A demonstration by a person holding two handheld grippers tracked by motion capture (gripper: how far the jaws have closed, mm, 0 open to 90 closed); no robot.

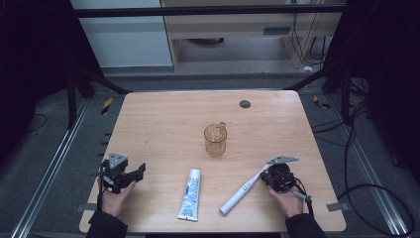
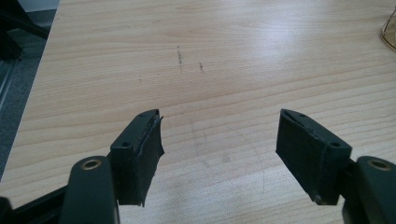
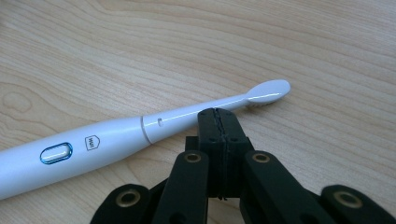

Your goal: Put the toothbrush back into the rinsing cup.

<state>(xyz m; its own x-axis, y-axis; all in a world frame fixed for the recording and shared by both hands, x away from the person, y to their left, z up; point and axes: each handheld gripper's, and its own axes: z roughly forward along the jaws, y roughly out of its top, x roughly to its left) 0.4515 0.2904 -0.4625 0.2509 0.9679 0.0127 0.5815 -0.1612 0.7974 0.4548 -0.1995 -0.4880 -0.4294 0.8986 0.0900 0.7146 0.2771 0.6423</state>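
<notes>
A white electric toothbrush lies slantwise on the wooden table at the front right, its head pointing away from me. My right gripper rests beside its neck. In the right gripper view the jaws are pressed together with nothing between them, and their tips sit right against the toothbrush neck. A toothpaste tube lies front centre. A clear amber cup stands upright mid-table. My left gripper sits at the front left, open and empty over bare wood.
A small black disc lies near the table's far edge. The cup's rim peeks in at the right edge of the left gripper view. Dark frame bars, cables and floor surround the table. A person's hands hold both grippers at the near edge.
</notes>
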